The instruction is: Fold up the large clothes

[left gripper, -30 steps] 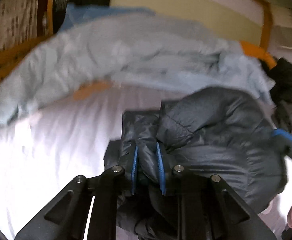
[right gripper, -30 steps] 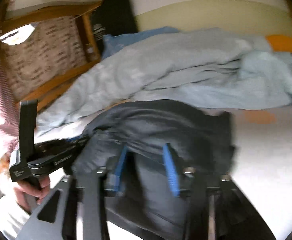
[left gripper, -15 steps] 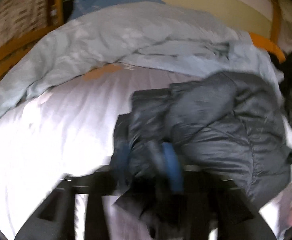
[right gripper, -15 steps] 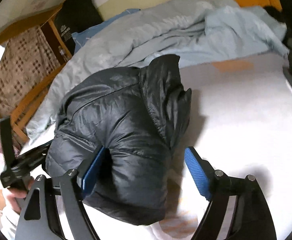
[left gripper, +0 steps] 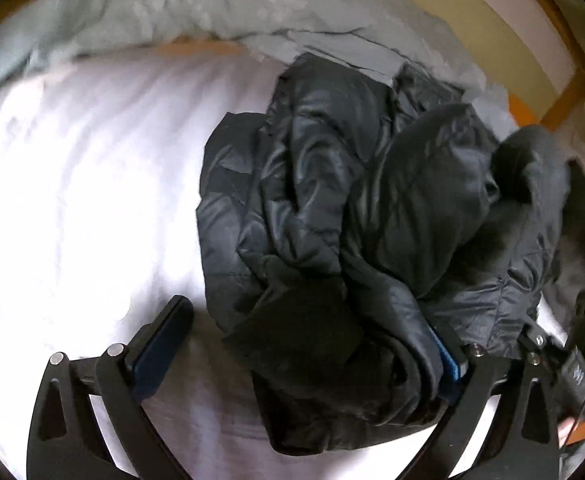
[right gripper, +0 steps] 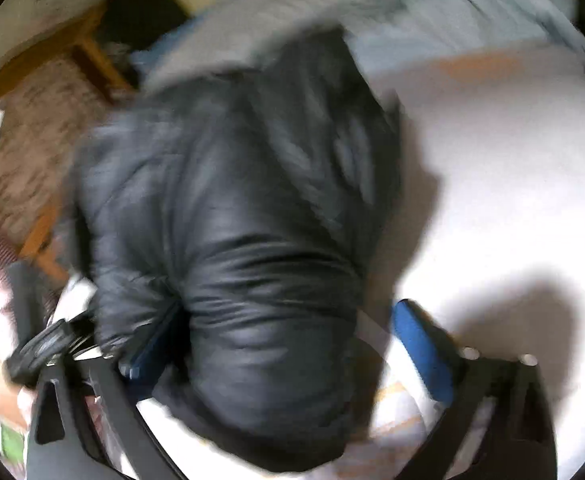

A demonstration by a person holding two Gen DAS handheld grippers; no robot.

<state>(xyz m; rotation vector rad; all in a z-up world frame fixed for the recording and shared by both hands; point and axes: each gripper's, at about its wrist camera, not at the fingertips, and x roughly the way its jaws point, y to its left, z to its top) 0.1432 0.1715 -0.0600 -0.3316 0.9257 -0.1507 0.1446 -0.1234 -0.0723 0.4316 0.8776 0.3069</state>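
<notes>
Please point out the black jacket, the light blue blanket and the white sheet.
black jacket [left gripper: 372, 200], left wrist view, on its quilted middle.
light blue blanket [left gripper: 212, 4], left wrist view, on its crumpled top.
white sheet [left gripper: 72, 180], left wrist view, on a bare stretch.

Bare sheet [left gripper: 72, 200] left of jacket [left gripper: 332, 200]

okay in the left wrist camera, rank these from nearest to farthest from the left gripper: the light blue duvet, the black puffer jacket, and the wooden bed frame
1. Black puffer jacket: lies between the open fingers of the left gripper, right of centre.
2. Light blue duvet: bunched beyond the jacket, across the top.
3. Wooden bed frame: past the duvet, upper right.
</notes>
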